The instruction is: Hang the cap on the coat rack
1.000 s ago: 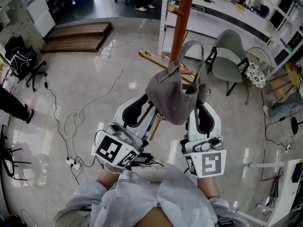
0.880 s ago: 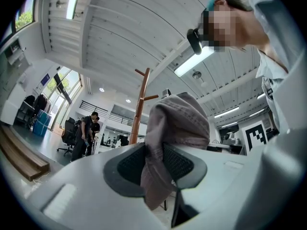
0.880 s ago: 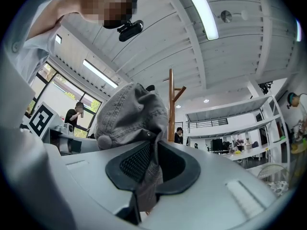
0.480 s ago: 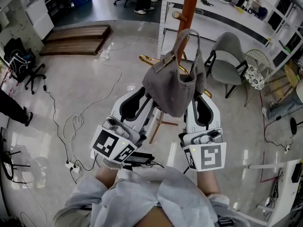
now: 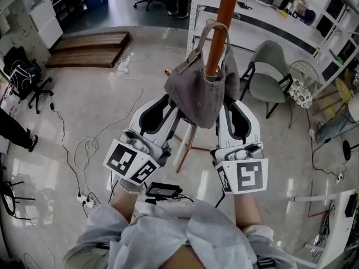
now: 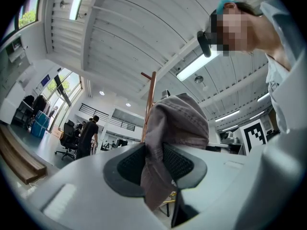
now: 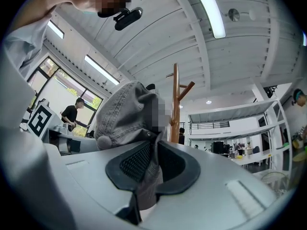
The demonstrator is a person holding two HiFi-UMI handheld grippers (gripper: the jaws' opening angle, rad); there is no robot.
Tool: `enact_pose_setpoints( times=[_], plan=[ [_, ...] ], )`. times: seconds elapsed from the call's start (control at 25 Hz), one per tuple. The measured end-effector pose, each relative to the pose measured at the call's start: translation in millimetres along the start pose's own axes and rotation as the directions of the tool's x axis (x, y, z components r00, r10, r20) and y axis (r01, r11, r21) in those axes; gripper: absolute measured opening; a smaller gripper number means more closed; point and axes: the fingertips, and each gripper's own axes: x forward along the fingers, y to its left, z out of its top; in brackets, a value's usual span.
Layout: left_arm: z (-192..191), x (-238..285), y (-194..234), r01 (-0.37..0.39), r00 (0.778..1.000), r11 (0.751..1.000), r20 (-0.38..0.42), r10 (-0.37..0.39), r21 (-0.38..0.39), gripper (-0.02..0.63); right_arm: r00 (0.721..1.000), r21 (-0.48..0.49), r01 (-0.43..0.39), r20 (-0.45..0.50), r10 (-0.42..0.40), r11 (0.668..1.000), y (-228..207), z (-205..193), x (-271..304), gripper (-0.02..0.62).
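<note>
The coat rack fills the far middle of the scene, its orange pole rising out of the top of the head view. Both forearms, in grey sleeves, reach out side by side from the near edge, roughly parallel and angled a little upward. The left claw and the right claw sit just either side of the pole.

Each claw is clamped on the cap. In the left gripper view grey cloth is pinched between the dark pads, and the right gripper view shows the same on the cap's other side. The cap hangs between the two claws, crown sagging toward the near side, right up against the pole.

Its back strap arches upward and frames the pole at the level of a short peg. Whether the strap is over that peg, I cannot tell.

Compared with a second ago, both claws and the cap have travelled up and away toward the rack. The strap's top stood lower against the pole then; now it reaches the peg.
</note>
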Motion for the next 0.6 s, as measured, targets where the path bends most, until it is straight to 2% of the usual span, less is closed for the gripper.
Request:
enact_pose_setpoints(
  times=[0.6],
  plan=[
    [-11.2, 34.3, 28.5, 0.029, 0.999, 0.994, -0.011, -0.030, -0.101, 0.118, 0.998, -0.047, 0.039, -0.049, -0.042, 0.998, -18.7, -9.0, 36.7, 0.054]
  ],
)
